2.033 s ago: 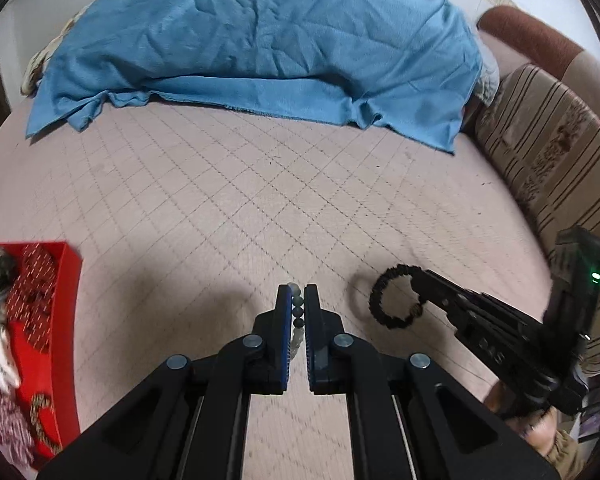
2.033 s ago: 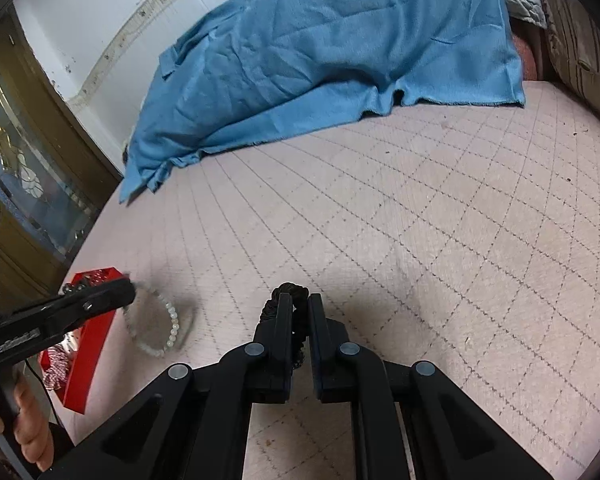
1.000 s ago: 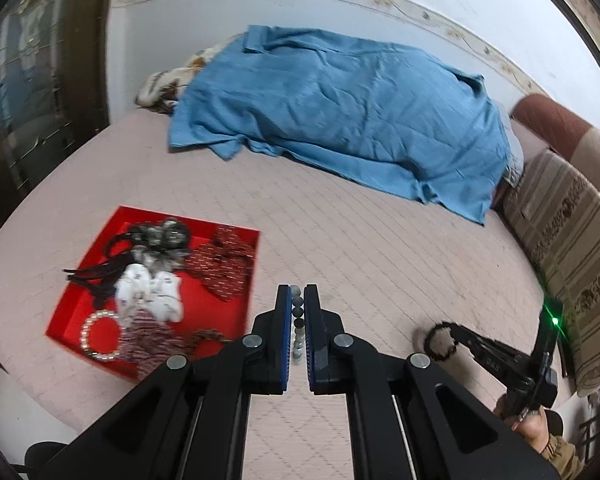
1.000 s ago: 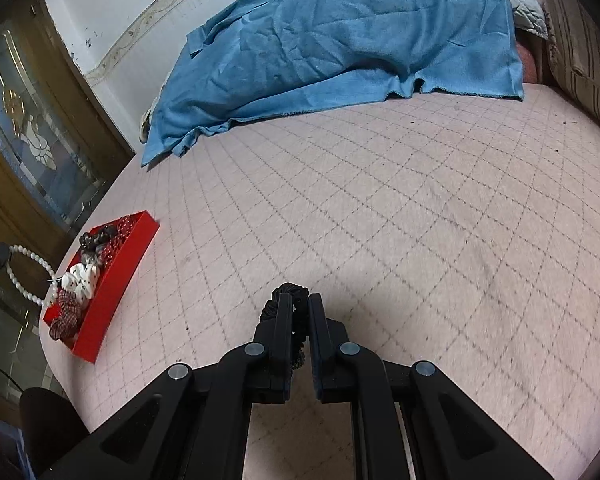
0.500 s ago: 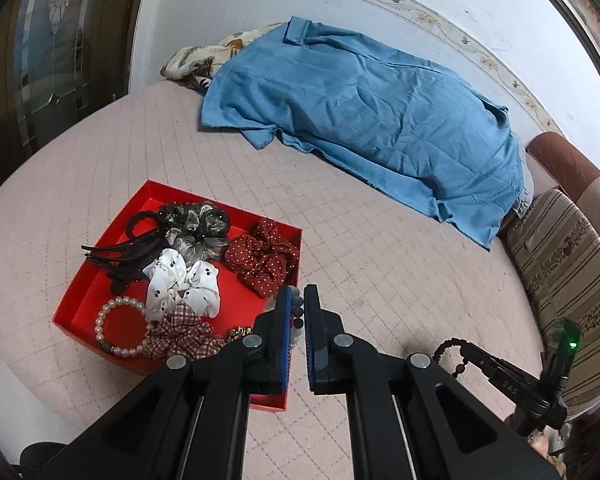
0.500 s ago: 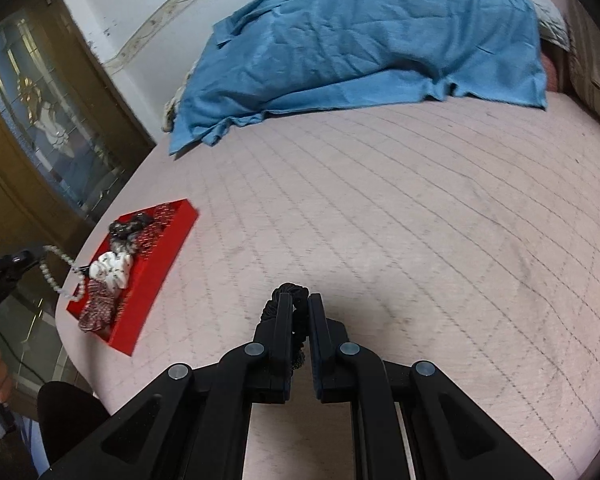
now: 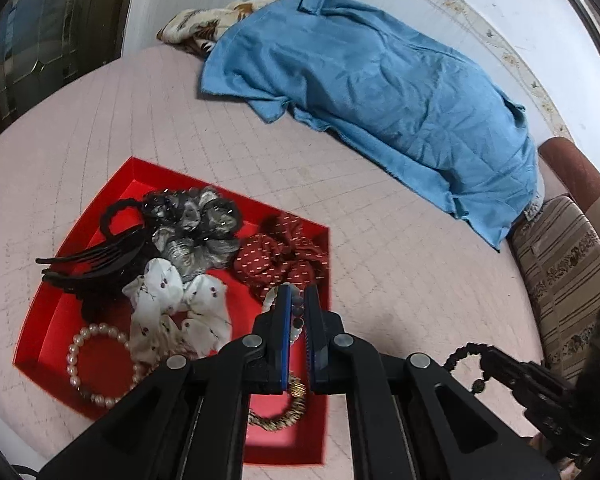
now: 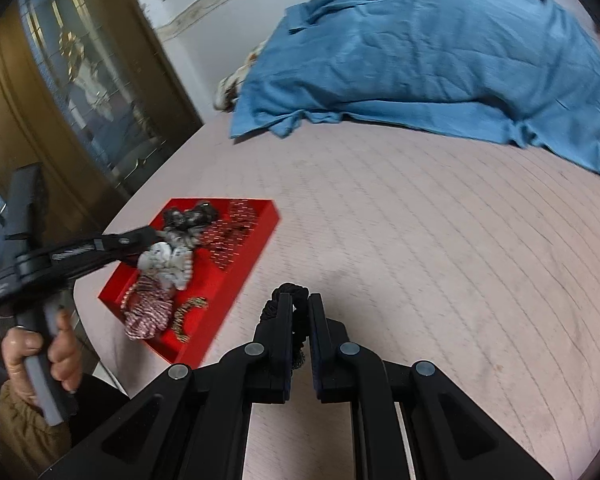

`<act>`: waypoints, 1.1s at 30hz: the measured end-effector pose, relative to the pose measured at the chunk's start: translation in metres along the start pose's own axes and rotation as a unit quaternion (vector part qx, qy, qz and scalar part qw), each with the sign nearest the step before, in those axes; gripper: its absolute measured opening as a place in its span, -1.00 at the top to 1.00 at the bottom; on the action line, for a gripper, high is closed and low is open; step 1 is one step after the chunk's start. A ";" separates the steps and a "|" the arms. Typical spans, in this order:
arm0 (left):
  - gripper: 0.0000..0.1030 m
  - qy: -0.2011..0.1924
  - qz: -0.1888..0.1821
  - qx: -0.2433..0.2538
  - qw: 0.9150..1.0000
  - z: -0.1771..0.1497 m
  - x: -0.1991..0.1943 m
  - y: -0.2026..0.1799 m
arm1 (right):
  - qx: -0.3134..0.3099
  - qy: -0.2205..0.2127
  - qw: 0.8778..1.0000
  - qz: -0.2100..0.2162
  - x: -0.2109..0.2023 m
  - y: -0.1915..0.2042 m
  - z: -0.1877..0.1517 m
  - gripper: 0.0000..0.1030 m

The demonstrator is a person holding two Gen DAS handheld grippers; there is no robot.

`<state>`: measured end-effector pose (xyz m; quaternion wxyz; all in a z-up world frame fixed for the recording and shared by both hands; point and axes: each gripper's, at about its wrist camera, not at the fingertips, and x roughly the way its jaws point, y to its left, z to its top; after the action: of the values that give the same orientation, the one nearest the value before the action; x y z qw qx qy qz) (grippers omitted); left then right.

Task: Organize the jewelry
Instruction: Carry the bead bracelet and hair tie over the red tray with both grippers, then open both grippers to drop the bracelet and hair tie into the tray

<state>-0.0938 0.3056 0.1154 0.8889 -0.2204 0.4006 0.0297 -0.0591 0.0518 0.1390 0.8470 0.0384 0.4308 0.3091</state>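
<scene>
The left gripper [image 7: 298, 308] hangs over the right side of the red tray [image 7: 112, 188], its fingers closed on a pale bead bracelet [image 7: 296, 322]. In the tray lie a black claw clip [image 7: 92, 264], a grey scrunchie [image 7: 198, 228], a dark red dotted scrunchie [image 7: 280, 260], a white patterned scrunchie [image 7: 172, 308], a pearl bracelet [image 7: 96, 364] and a gold chain bracelet [image 7: 284, 412]. At lower right, the right gripper [image 7: 490, 362] holds a black bead bracelet [image 7: 462, 358] above the pink quilted bed [image 7: 400, 240]. A blue cloth [image 7: 372, 80] lies beyond.

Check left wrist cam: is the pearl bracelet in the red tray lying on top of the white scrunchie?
No. The pearl bracelet lies on the red tray floor beside the white scrunchie, toward the near-left corner.
</scene>
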 end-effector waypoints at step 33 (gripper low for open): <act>0.89 0.019 0.025 -0.020 0.999 -0.012 0.028 0.052 | -0.073 0.127 0.989 -0.005 0.164 0.080 0.050 0.83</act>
<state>-0.0952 0.3439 0.0684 0.8757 -0.2283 0.4219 0.0561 0.0111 0.2180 0.0807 0.7874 -0.0653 0.5112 0.3384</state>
